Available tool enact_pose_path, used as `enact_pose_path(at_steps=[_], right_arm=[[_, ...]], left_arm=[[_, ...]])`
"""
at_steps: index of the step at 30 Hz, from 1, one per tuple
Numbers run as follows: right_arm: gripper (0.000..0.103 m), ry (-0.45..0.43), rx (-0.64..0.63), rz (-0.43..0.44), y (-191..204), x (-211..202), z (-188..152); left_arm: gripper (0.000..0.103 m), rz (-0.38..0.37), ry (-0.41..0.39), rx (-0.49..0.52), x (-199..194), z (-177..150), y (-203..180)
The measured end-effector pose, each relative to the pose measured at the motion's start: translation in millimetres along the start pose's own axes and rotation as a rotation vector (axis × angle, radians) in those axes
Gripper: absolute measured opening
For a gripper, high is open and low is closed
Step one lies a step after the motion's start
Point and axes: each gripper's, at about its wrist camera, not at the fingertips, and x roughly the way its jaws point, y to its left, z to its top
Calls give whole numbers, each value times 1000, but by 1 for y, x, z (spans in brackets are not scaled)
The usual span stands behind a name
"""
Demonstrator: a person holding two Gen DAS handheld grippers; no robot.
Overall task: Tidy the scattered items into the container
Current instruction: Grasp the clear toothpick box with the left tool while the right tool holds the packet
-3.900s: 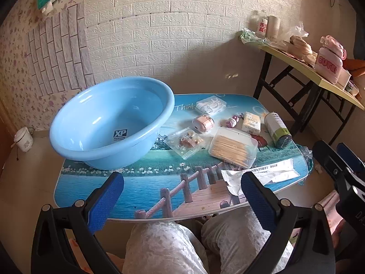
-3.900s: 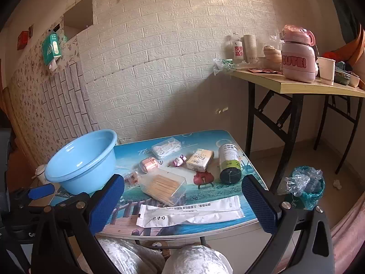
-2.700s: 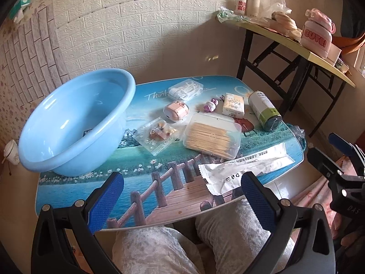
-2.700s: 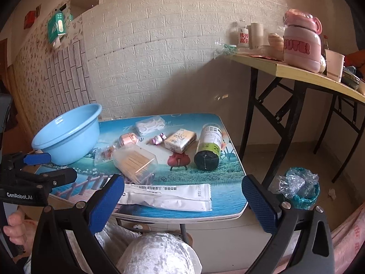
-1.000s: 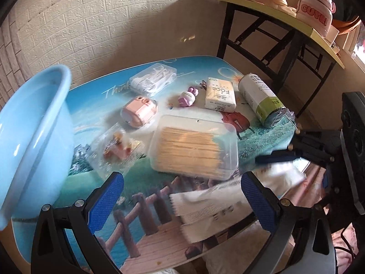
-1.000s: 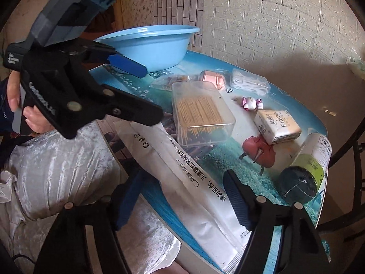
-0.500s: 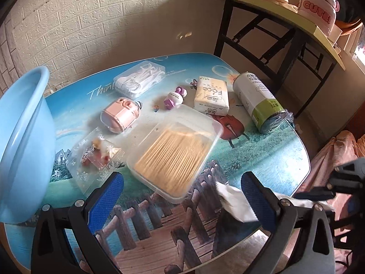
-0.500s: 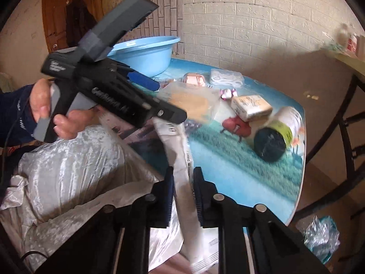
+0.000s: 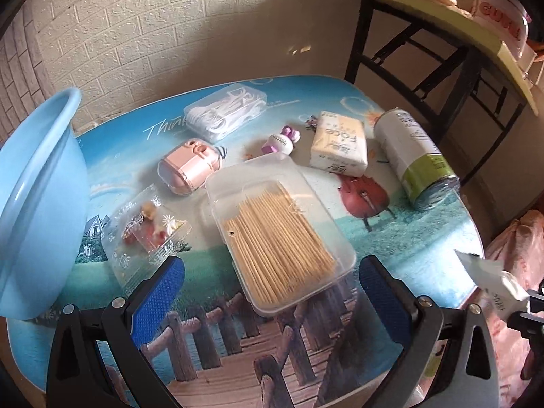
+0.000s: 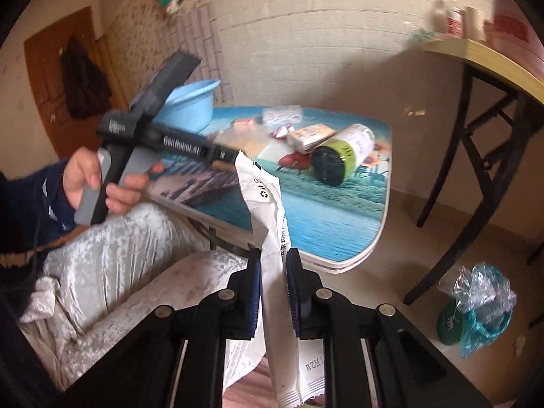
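since a second ago the long white paper packet [image 10: 268, 224] has left the table, now clamped upright in the right gripper [image 10: 273, 272], the light blue plastic basin [image 10: 190, 105] far ahead-left, nearer the open left gripper [image 9: 272, 282].

1. A lived-in room of a home, judging by its walls: white brick-pattern wallpaper [image 10: 306, 34] beside floral paper.
2. A wooden door [image 10: 54, 78] has a dark garment hanging on it.
3. A low table [image 9: 391, 238] printed with a lake scene holds small household items.
4. A folding table [image 9: 442, 23] holds bottles and cups.
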Motion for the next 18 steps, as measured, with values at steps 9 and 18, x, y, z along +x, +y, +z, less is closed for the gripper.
enact_pose_path(at_steps=[9, 18], right_arm=[[15, -16, 41, 23, 4, 11, 0], [15, -56, 104, 14, -2, 12, 0]], left_arm=[[103, 5, 0, -140, 12, 8, -4], [63, 39, -76, -145, 5, 5, 1]])
